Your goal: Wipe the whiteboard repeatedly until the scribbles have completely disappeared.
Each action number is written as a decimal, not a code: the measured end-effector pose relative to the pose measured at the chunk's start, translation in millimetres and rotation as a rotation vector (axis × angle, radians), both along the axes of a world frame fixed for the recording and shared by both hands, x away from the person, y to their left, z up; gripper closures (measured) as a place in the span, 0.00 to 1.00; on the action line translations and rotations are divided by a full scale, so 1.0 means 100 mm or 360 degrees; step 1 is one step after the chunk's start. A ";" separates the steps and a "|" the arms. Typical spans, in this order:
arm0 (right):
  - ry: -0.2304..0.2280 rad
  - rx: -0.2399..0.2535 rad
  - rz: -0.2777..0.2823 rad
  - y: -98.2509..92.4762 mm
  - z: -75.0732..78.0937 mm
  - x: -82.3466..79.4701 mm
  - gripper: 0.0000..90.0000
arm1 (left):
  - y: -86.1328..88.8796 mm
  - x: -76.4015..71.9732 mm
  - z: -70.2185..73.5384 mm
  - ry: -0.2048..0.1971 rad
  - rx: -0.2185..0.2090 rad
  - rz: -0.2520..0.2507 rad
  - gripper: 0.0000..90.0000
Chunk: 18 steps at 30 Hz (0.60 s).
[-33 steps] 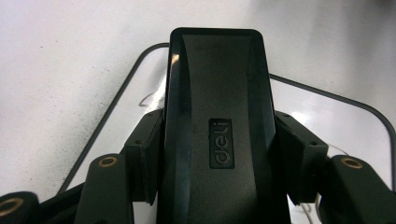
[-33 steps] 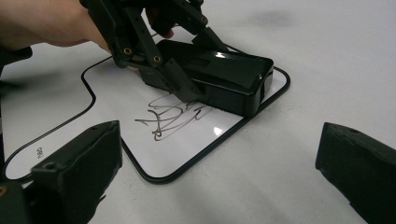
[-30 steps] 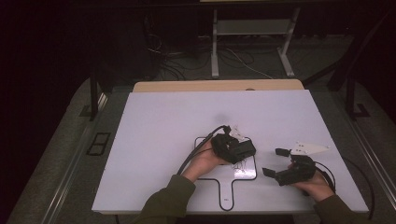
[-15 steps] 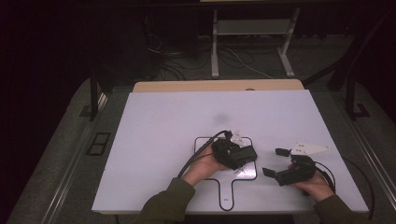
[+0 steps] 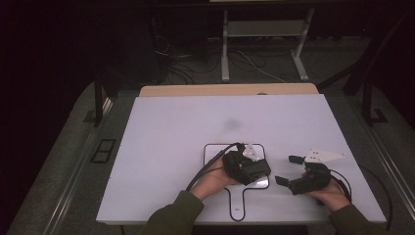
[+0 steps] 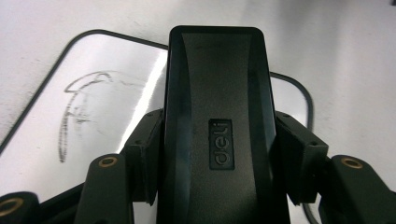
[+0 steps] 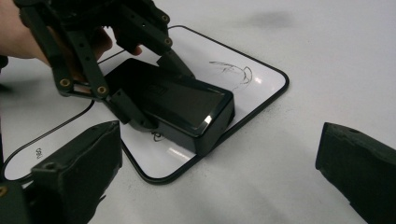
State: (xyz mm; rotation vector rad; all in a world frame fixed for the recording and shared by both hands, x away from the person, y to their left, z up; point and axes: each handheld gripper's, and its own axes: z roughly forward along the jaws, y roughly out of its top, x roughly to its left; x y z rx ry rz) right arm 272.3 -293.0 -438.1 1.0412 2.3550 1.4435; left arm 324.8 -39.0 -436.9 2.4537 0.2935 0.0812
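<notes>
As the high view looks down, there are two grippers, one small whiteboard (image 5: 215, 152) with a handle, and one black eraser on one white counter (image 5: 161, 142). The left gripper (image 5: 252, 169) is over the whiteboard, which lies near the front edge of the counter, and the right gripper (image 5: 288, 171) is just beside the board on its right, with its jaws wide apart and nothing between them. The far half and the left side of the counter give much open room. In the left gripper view, the jaws are closed on both long sides of the eraser (image 6: 217, 126), and one scribble (image 6: 84, 107) is on the board at its left, near the rounded black edge. In the right gripper view, the eraser (image 7: 182, 109) rests flat on the board (image 7: 254, 77), its front end near the board's edge, and bare counter lies between the two open jaws.
</notes>
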 end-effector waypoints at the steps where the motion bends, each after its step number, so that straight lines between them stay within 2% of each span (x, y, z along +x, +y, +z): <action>1: 0.0000 -0.0001 0.0001 0.00 0.00 0.00 0.00 | 0.00 -0.02 0.00 0.0003 -0.0001 0.0000 0.44; 4: 0.0002 -0.0003 0.0001 0.00 0.00 0.00 0.00 | 0.00 -0.07 0.00 0.0013 -0.0009 -0.0010 0.44; 8: 0.0002 -0.0003 -0.0001 0.00 0.00 0.00 0.00 | 0.00 -0.07 0.00 0.0005 0.0008 -0.0025 0.44; 10: 0.0003 -0.0002 -0.0002 0.00 0.00 0.00 0.00 | 0.00 -0.07 0.00 0.0018 -0.0007 -0.0016 0.44; 18: 0.0003 -0.0001 -0.0003 0.00 0.00 0.00 0.00 | 0.00 0.02 0.00 0.0001 0.0011 -0.0016 0.44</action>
